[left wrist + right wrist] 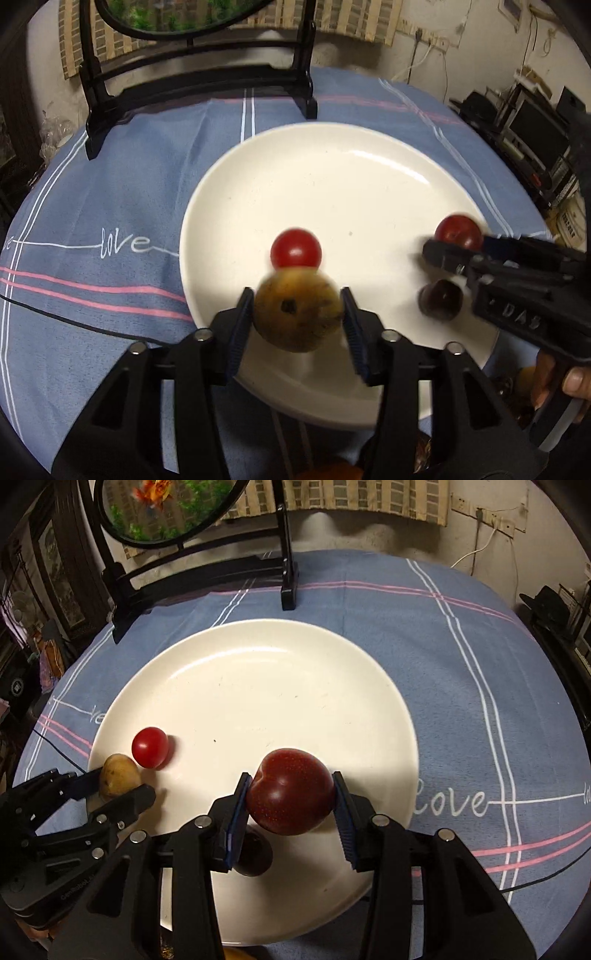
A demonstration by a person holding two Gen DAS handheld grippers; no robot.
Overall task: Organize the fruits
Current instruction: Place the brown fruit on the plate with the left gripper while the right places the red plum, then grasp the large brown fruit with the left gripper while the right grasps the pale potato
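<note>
Left gripper (297, 325): jaws spread, brown fruit (297, 310) loose between them over the plate (332, 177) near rim. Right gripper (290, 805): jaws pinch the plum (290, 790) above plate. 1 tomato (295, 248) lies just beyond left jaws.

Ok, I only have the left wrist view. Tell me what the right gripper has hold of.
Observer: The right gripper is shut on a dark red plum, with a pad against each side.
Operator: Check below it.
Observer: A dark fruit lies on the plate on the near side of the plum, half hidden by one finger.
Operator: Now place my brown fruit.
Observer: The brown fruit sits right at the plate's left rim, close beside the cherry tomato.
</note>
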